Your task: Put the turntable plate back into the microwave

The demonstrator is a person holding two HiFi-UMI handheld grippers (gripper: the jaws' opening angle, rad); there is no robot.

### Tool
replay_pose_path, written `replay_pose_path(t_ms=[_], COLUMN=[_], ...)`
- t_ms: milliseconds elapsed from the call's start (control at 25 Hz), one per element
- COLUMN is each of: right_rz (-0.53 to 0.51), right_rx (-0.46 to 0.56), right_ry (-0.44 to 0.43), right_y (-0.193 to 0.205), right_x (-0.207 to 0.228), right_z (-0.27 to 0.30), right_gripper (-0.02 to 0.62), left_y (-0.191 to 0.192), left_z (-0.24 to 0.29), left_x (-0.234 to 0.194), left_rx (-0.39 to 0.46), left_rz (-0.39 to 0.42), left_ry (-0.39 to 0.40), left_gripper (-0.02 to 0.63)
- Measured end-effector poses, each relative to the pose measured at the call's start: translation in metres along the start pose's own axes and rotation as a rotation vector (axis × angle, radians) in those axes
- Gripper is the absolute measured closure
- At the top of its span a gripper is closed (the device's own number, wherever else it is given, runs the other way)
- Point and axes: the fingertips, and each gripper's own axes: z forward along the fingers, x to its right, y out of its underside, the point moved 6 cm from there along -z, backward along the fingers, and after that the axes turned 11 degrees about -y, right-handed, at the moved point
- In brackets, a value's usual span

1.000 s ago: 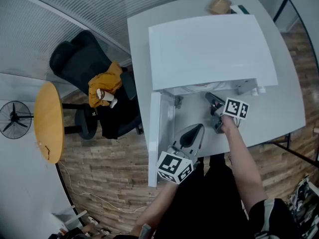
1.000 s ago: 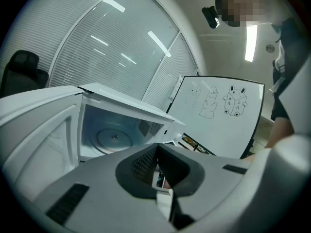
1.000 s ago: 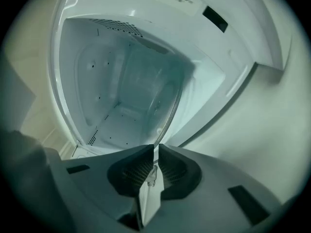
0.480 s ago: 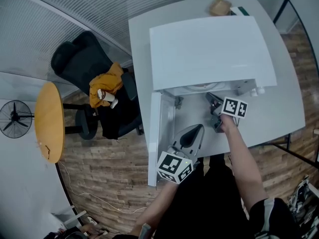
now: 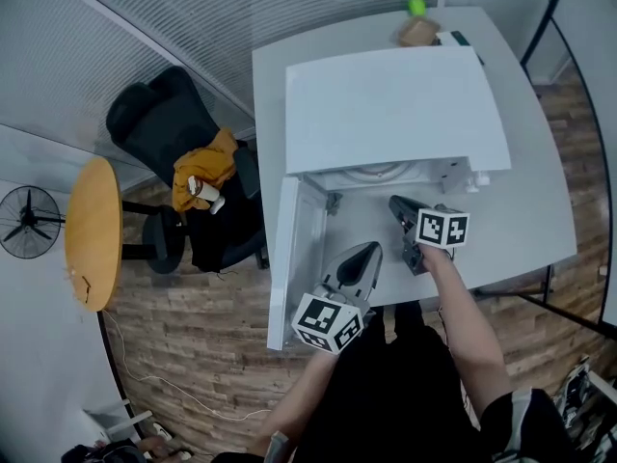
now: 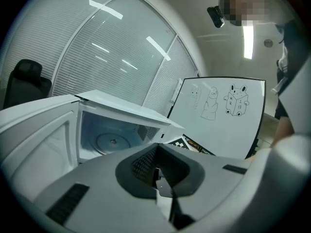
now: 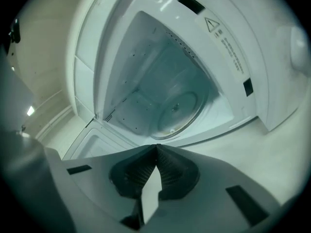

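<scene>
The white microwave (image 5: 395, 95) stands on a white table (image 5: 540, 210) with its door (image 5: 289, 258) swung open to the left. The glass turntable plate (image 5: 378, 172) lies flat on the floor of the cavity; it shows too in the left gripper view (image 6: 112, 141) and the right gripper view (image 7: 177, 108). My right gripper (image 5: 395, 202) (image 7: 156, 145) hovers just outside the opening, shut and empty. Nearer the person, beside the door, is my left gripper (image 5: 371, 249) (image 6: 158, 144), also shut with nothing between its jaws.
A black office chair (image 5: 154, 123) with an orange cloth (image 5: 204, 162) stands left of the table. Farther left are a round wooden table (image 5: 93, 234) and a fan (image 5: 24, 222). A brown object (image 5: 419, 31) and a green one (image 5: 416, 8) sit behind the microwave. A whiteboard (image 6: 218, 115) stands at its right.
My right gripper has drawn back a little from the microwave opening and rolled. The left gripper has stayed where it was.
</scene>
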Motion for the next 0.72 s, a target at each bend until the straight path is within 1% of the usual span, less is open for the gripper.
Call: replay_pose_path(t_ms=[280, 520, 720], right_rz=[-0.213, -0.343, -0.444], right_rx=[-0.07, -0.082, -0.066], right_ry=[-0.021, -0.045, -0.074], right_y=[0.001, -0.008, -0.019], right_x=[-0.032, -0.063, -0.087], right_z=[-0.041, -0.08, -0.111], right_gripper=[0.588, 0.588, 0.588], left_y=[0.0, -0.003, -0.005], left_z=[-0.004, -0.007, -0.008], left_x=[0.019, 0.035, 0.048], left_rx=[0.049, 0.089, 0.125], left_rz=[-0.001, 0.0, 0.004], left_ry=[-0.048, -0.079, -0.095], left_gripper=[0.607, 0.607, 0.607])
